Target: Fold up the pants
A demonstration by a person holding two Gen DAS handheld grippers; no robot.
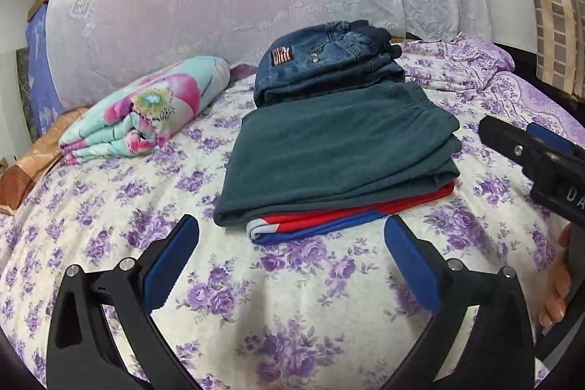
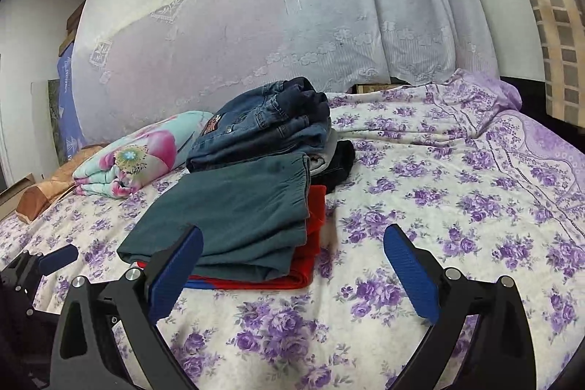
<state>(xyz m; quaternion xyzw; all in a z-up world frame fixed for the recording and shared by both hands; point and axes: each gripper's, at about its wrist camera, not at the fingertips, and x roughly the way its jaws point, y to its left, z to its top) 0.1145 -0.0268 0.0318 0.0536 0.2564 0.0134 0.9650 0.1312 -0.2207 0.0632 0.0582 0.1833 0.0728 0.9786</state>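
We see left gripper [image 1: 290, 225] and right gripper [image 2: 292, 234] both spread wide, empty, above bedsheet [image 1: 109, 207]; folded teal pants [image 1: 329, 148] rest on red-blue garment [image 1: 329, 220]

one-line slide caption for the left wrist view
Open left gripper hovers before folded green pants stacked on a floral bed.

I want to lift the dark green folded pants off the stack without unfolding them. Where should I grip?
Probably the near folded edge of the dark green pants, coming in low from the front with the open left gripper. That edge is a closed, rounded fold; the far right side shows loose layers and the elastic waistband, likelier to splay.
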